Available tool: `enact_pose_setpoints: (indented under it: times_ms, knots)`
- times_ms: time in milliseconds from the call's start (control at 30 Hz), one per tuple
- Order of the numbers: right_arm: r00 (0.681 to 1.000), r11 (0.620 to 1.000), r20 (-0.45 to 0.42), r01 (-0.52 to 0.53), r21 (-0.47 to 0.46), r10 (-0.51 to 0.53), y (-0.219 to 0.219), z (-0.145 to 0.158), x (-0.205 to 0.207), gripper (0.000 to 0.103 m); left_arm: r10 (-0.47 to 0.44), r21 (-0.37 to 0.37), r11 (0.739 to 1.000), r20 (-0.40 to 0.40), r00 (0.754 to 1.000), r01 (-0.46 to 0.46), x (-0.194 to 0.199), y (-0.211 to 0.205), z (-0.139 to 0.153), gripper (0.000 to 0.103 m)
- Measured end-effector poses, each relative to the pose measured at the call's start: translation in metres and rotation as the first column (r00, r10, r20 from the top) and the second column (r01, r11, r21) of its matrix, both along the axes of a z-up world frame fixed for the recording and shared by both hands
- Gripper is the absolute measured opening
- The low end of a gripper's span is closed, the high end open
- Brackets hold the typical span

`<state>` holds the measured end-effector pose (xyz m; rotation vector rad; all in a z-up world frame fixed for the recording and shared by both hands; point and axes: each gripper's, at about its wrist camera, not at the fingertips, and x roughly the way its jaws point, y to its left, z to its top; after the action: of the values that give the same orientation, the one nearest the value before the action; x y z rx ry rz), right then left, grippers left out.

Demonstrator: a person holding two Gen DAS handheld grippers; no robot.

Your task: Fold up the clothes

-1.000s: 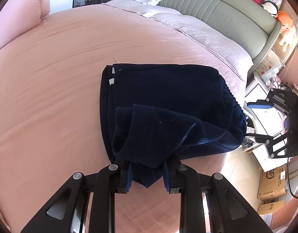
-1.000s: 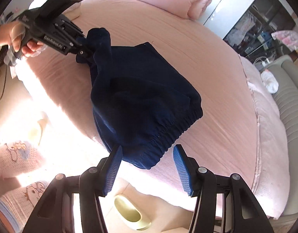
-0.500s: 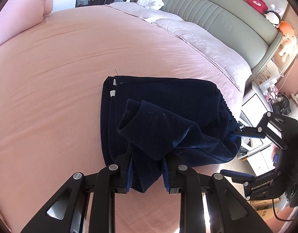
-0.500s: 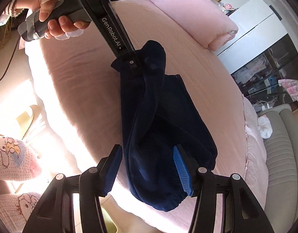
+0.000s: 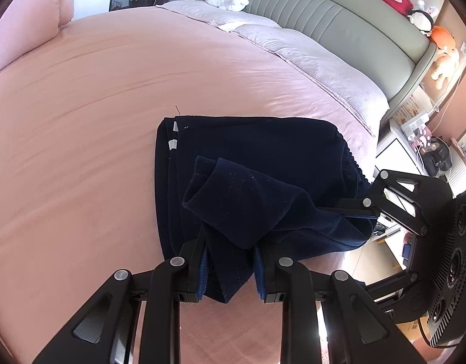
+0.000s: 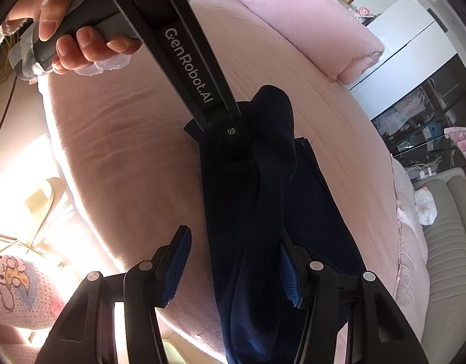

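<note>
Bedroom setup, with a big pink bedspread taking up most of both views and a grey-green padded headboard along the far side. On the shelf behind the headboard there's a row of plush toys, and off the bed's right edge a cardboard box sits on the floor, contents not visible. The dark navy garment lies partly folded near the bed's near-right corner, its elastic hem sitting right at the edge and drooping a bit over it. The left gripper is clenched on a bunched-up end of that garment, lifting it off the sheet, with a loose flap folded over on top. A hand is wrapped round its handle in the right wrist view. The right gripper has its jaws spread roughly halfway; the garment's hem end runs between them and its right finger is against the fabric, but the left one stands clear, so nothing is pinched. Plenty of bare bedspread to the left and toward the pillows; tight on the right, where bed edge, nightstand and floor clutter crowd in.
</note>
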<state>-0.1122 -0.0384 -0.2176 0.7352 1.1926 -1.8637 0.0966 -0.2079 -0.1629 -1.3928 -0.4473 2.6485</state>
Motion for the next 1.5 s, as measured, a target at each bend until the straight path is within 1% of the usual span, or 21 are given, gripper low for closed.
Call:
enact_pose_setpoints:
  times_ms: [33,100,133,167,267,333,400,467,600,767,833,967,1033,1167,1333,1400,1500]
  knots:
    - [0.999,1.000,0.031,0.017,-0.007,-0.016,0.000,0.000,-0.005,0.052,-0.001,0.002,1.000,-0.002,1.000,0.001,0.000,0.001,0.000,0.022]
    - [0.993,0.998,0.101,0.055,-0.022,-0.052,0.000,-0.001,-0.017,0.041,-0.005,0.003,1.000,-0.012,1.000,0.005,0.000,0.002,0.000,0.022]
    - [0.988,0.997,0.137,0.074,-0.029,-0.070,0.000,-0.001,-0.023,0.027,-0.006,0.002,1.000,-0.017,1.000,0.006,0.000,0.003,0.001,0.022]
    - [0.981,0.995,0.172,0.093,-0.044,-0.084,0.002,0.000,-0.029,0.016,-0.007,0.002,1.000,-0.023,1.000,0.007,0.000,0.003,0.001,0.022]
    - [0.952,0.984,0.281,0.153,-0.093,-0.121,0.008,0.007,-0.047,0.010,-0.006,0.015,1.000,-0.036,0.999,0.006,-0.004,0.003,0.003,0.022]
    - [0.930,0.975,0.341,0.188,-0.119,-0.137,0.011,0.011,-0.058,0.009,0.001,0.032,1.000,-0.044,0.999,0.001,-0.005,0.000,0.006,0.022]
    - [0.913,0.967,0.381,0.211,-0.139,-0.145,0.014,0.016,-0.067,0.009,0.009,0.043,0.999,-0.053,0.999,-0.007,-0.006,-0.003,0.009,0.022]
    - [0.904,0.962,0.402,0.223,-0.154,-0.145,0.016,0.021,-0.075,0.009,0.013,0.048,0.999,-0.063,0.998,-0.010,-0.007,-0.005,0.013,0.022]
    - [0.911,0.963,0.391,0.208,-0.170,-0.127,0.018,0.031,-0.087,0.009,0.026,0.069,0.997,-0.077,0.997,-0.021,-0.011,-0.011,0.020,0.022]
    - [0.894,0.955,0.427,0.234,-0.183,-0.137,0.020,0.039,-0.105,0.009,0.020,0.042,0.999,-0.079,0.997,-0.017,-0.021,-0.013,0.027,0.022]
    - [0.871,0.946,0.470,0.262,-0.192,-0.146,0.022,0.040,-0.113,0.009,0.012,0.027,1.000,-0.075,0.997,-0.010,-0.026,-0.014,0.030,0.022]
    - [0.790,0.918,0.588,0.346,-0.192,-0.175,0.028,0.037,-0.135,0.009,-0.002,0.006,1.000,-0.071,0.997,0.002,-0.038,-0.015,0.035,0.022]
    - [0.760,0.906,0.622,0.380,-0.189,-0.189,0.030,0.033,-0.144,0.009,-0.004,-0.004,1.000,-0.072,0.997,0.003,-0.043,-0.016,0.036,0.022]
    - [0.711,0.880,0.666,0.442,-0.174,-0.225,0.032,0.027,-0.164,0.009,0.013,-0.011,1.000,-0.057,0.998,-0.014,-0.055,-0.020,0.034,0.022]
    - [0.712,0.872,0.657,0.459,-0.168,-0.248,0.029,0.023,-0.180,0.009,0.057,0.002,0.998,-0.038,0.998,-0.057,-0.064,-0.030,0.028,0.022]
    - [0.699,0.871,0.665,0.468,-0.150,-0.261,0.028,0.019,-0.184,0.009,0.091,-0.009,0.996,-0.027,0.995,-0.091,-0.065,-0.036,0.026,0.022]
    - [0.697,0.872,0.659,0.473,-0.128,-0.282,0.027,0.012,-0.188,0.009,0.128,0.018,0.992,-0.017,0.992,-0.127,-0.062,-0.044,0.026,0.022]
